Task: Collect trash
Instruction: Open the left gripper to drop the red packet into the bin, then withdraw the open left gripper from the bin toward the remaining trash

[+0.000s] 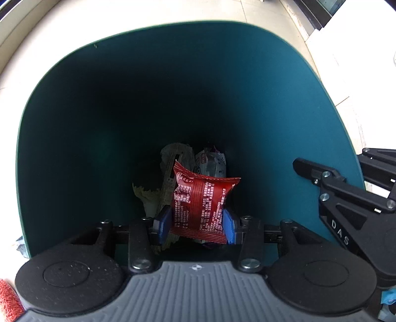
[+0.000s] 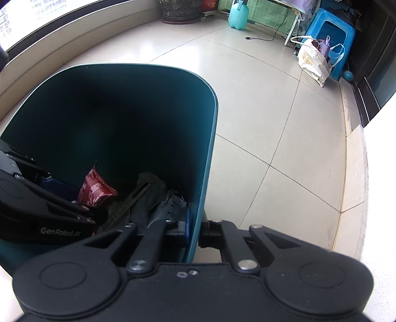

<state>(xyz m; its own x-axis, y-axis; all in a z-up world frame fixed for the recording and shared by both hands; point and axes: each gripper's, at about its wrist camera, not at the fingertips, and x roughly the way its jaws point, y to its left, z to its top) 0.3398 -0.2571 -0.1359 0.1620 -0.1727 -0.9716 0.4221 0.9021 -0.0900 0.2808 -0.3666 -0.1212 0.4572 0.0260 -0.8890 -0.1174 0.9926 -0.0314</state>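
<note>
"DAS" in white on right gripper [image 1: 346, 198] body. "GenRobot.AI" in white on left gripper [image 2: 59, 198] body. Red snack packet [image 1: 200, 208]: dense white Chinese print, "9个月" legible. White shopping bag [image 2: 313, 60]: lettering unclear.

Pale tiled floor [image 2: 259, 104], bright window [image 2: 37, 17], blue stool [image 2: 329, 32] in the far corner.

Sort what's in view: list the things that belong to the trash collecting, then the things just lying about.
Part of the job:
- red snack wrapper, held in the left tool
- teal trash bin, its wall clamped by the right tool
- crumpled wrappers already inside

Just lying about:
- blue stool
- white shopping bag
- teal spray bottle
- plant pot
</note>
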